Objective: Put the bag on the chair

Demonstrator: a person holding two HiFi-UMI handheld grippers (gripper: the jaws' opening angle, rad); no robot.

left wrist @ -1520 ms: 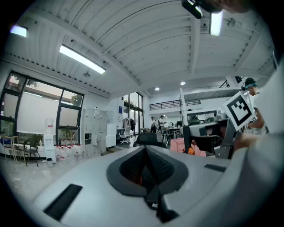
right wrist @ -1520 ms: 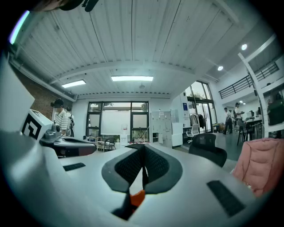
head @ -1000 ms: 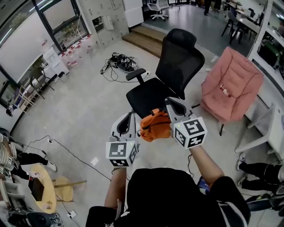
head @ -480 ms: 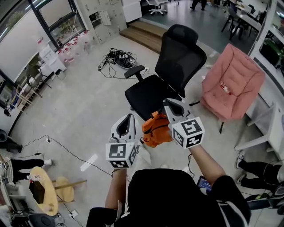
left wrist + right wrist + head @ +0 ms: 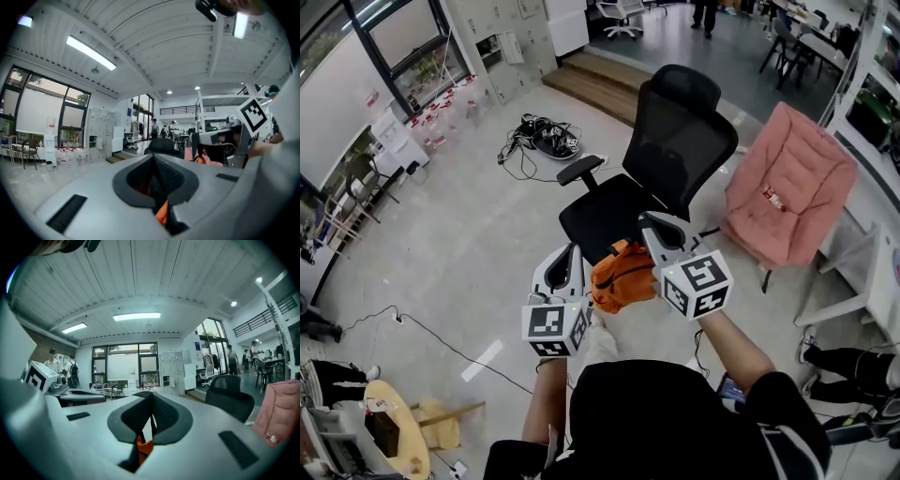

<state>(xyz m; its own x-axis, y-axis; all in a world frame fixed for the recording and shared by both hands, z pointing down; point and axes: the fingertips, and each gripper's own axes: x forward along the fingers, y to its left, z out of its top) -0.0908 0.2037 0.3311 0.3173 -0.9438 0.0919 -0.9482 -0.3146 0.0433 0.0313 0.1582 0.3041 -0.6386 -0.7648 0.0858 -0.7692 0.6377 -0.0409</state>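
An orange bag [image 5: 622, 275] hangs in the air between my two grippers, just in front of the seat of a black mesh office chair [image 5: 614, 208]. My left gripper [image 5: 570, 255] is shut on the bag's left side; orange fabric [image 5: 162, 213] shows between its closed jaws. My right gripper [image 5: 653, 230] is shut on the bag's right side, pinching orange fabric [image 5: 144, 446] and a thin black strap. The chair's seat is bare, and its back [image 5: 229, 394] shows at the right in the right gripper view.
A pink padded armchair [image 5: 792, 178] stands right of the office chair. A tangle of cables [image 5: 546, 141] lies on the floor behind the chair's armrest. A white table [image 5: 862, 281] is at the far right. A round wooden stool [image 5: 389, 441] is at lower left.
The bag and both grippers have come closer to the chair's seat, and the bag has shifted slightly left. Both grips stay the same.
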